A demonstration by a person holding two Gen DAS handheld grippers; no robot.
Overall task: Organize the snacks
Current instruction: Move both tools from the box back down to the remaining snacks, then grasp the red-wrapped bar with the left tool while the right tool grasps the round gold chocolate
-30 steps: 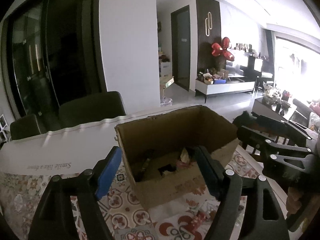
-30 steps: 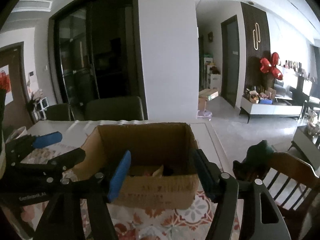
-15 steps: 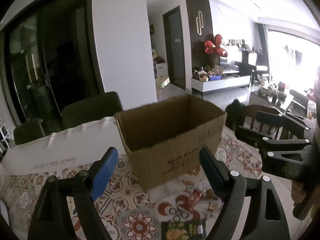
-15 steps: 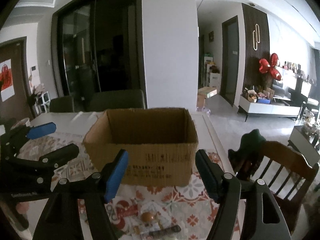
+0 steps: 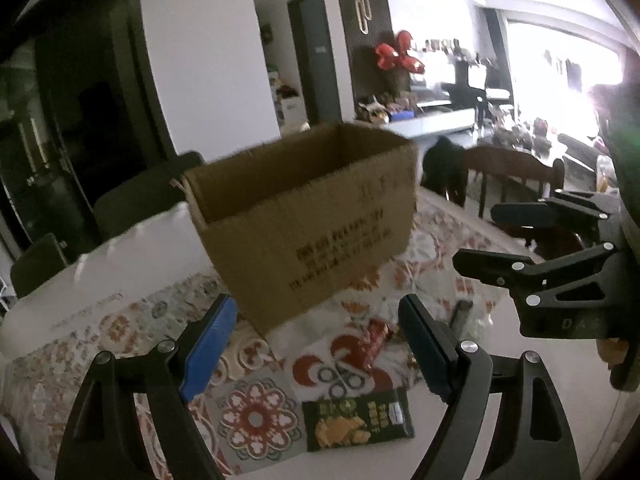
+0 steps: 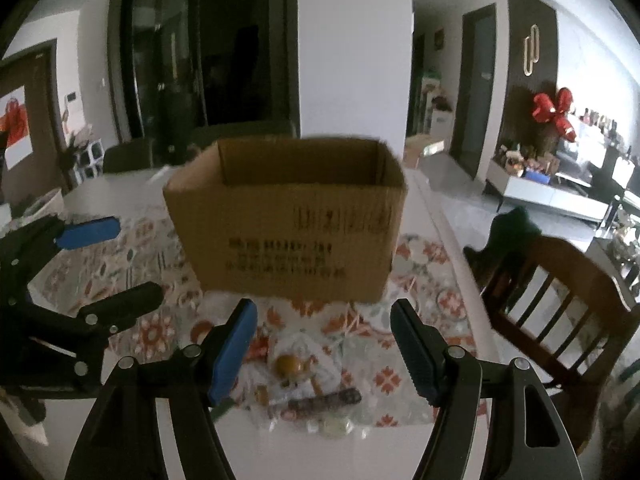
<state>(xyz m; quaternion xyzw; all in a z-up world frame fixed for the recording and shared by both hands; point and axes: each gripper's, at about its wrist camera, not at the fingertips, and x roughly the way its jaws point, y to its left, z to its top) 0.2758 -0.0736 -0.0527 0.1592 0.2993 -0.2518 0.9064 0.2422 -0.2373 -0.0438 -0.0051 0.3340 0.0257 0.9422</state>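
While loose snack packets lie before the open brown cardboard box, we hold both grippers apart, empty; sorting remains.

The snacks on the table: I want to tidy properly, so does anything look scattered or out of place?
Yes. Loose snacks lie on the tablecloth in front of the cardboard box instead of inside it: a dark green packet, a red wrapper and a small jumble of wrapped sweets.

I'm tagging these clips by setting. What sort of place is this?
Most likely a home's open dining and living area: a table with a patterned cloth, a wooden dining chair, and a low white cabinet with clutter on it.
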